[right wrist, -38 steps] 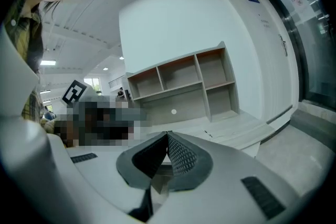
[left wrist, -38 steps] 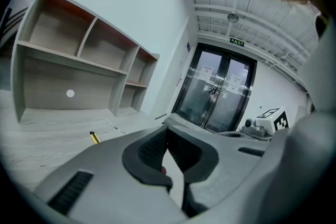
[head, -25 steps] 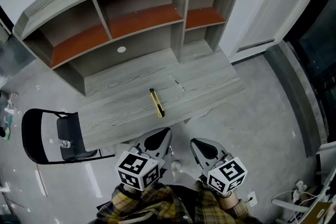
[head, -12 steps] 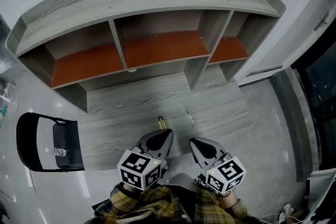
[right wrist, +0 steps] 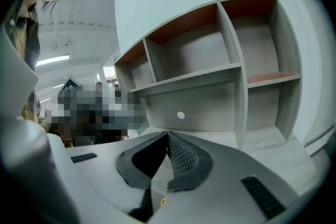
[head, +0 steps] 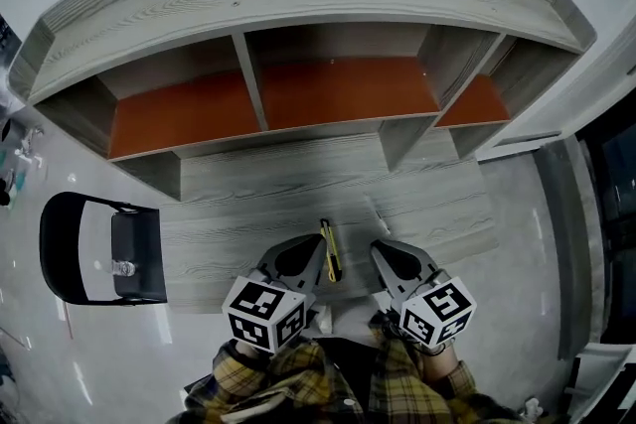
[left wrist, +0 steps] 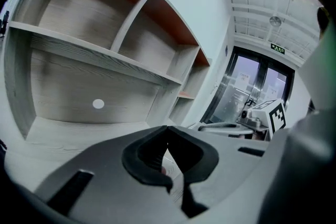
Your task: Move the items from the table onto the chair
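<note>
A yellow and black utility knife (head: 331,251) lies on the grey wooden table (head: 258,204) near its front edge. My left gripper (head: 314,245) is shut and empty, its tip just left of the knife. Just right of the knife, my right gripper (head: 381,249) is also shut on nothing. The black chair (head: 70,248) stands left of the table, with a small clear item (head: 123,269) on its seat. In the left gripper view the closed jaws (left wrist: 167,128) point at the shelves; the right gripper view shows the same of the right gripper (right wrist: 168,135).
A grey hutch (head: 298,15) with orange-backed shelves (head: 338,94) rises at the back of the table. A dark doorway (head: 611,184) lies at the right. The person's plaid sleeves (head: 298,387) fill the bottom edge. Glossy grey floor surrounds the chair.
The view has closed in on the table. The knife, earlier ahead of both grippers, now lies between their tips. Both grippers stay shut.
</note>
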Motion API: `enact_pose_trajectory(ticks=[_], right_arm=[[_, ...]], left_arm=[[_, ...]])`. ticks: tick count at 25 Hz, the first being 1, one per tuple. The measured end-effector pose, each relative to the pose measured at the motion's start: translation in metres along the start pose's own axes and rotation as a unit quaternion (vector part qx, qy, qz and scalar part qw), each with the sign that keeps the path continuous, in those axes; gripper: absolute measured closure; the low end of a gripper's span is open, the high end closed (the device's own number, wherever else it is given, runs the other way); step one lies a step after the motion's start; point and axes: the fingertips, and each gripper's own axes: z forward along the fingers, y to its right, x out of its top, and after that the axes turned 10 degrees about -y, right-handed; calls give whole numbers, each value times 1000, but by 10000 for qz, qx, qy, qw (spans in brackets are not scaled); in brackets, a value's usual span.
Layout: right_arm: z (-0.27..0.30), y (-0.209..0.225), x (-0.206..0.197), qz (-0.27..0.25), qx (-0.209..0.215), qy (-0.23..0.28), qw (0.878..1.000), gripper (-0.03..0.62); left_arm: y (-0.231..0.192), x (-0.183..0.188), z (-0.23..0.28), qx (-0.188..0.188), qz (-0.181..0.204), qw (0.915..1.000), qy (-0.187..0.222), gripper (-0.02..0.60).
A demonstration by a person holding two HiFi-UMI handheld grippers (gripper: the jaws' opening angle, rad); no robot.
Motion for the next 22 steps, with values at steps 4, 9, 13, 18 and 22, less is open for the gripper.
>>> enact_pose_trajectory(ticks=[4, 9, 13, 18, 22], right_arm=[[8, 13, 12, -185, 214, -87, 9996, 576], [13, 23, 33, -382, 510, -139, 9979, 576], [13, 34, 34, -406, 678, -215, 9966, 576], [13, 45, 24, -377, 867, -351, 9949, 576], [14, 50, 23, -416, 1002, -382, 9934, 576]], left_arm=[[-4, 2, 4, 202, -170, 9996, 45, 577], [-4, 7, 14, 492, -348, 9982, -14, 577], [-2, 9, 25, 723, -443, 9964, -30, 577], [-2, 4, 35, 893, -692, 9936, 29, 577], [-4, 5, 40, 1001, -880, 9910, 134, 574]])
